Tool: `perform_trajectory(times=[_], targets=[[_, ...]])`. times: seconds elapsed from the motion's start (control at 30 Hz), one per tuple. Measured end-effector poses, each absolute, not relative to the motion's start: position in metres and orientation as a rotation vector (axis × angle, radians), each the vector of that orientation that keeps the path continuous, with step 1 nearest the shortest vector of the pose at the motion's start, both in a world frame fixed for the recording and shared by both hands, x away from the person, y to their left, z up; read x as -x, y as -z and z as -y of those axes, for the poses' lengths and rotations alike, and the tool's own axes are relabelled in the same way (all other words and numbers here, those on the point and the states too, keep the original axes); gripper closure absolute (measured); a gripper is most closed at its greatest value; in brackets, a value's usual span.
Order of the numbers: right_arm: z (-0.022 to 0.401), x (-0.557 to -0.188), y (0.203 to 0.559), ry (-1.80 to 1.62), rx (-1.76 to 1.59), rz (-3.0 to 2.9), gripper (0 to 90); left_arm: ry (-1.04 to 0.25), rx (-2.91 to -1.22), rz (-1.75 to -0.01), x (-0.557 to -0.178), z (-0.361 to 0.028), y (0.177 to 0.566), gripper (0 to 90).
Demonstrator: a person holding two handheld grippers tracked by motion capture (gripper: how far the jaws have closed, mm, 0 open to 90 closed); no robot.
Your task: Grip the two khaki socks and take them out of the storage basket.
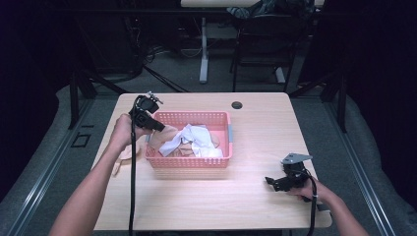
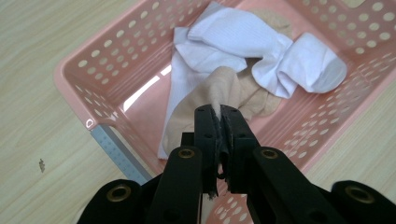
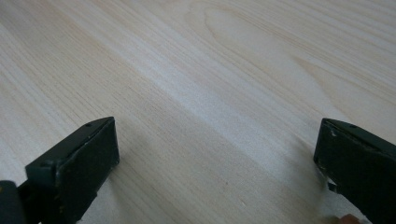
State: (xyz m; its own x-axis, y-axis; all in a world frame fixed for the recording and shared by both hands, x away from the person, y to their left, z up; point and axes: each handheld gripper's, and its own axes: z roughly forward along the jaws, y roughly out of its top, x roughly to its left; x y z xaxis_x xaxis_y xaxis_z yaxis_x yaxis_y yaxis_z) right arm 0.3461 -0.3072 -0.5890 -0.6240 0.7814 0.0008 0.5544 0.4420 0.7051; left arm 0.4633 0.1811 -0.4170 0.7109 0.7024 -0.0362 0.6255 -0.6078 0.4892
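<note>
A pink perforated basket stands left of centre on the wooden table. In it lie crumpled white socks and a beige sock. My left gripper hangs over the basket's left end, shut on a pinched fold of the beige sock, which is drawn up from the pile. My right gripper rests low near the table's front right, jaws wide open over bare wood with nothing between them.
Another beige piece of cloth lies on the table left of the basket, by my left forearm. A dark cable hole sits near the far edge. A grey strip runs along the basket's wall. A desk leg stands beyond the table.
</note>
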Motion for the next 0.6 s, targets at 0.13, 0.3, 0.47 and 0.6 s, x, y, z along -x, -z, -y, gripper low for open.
perform_trajectory(times=[0.13,0.3,0.47,0.6], targets=[[0.307,-0.346,0.589,-0.979,-1.142,-2.373,0.0,-0.209,-2.414,-1.012,-0.462,-0.186,0.413,85.6],[0.307,-0.346,0.589,-0.979,-1.142,-2.373,0.0,-0.232,-2.391,-1.016,-0.459,-0.193,0.402,85.6],[0.307,-0.346,0.589,-0.979,-1.144,-2.372,0.0,-0.263,-2.360,-1.028,-0.455,-0.205,0.386,85.6],[0.307,-0.346,0.589,-0.976,-1.147,-2.373,0.0,-0.285,-2.349,-1.036,-0.452,-0.213,0.378,85.6]])
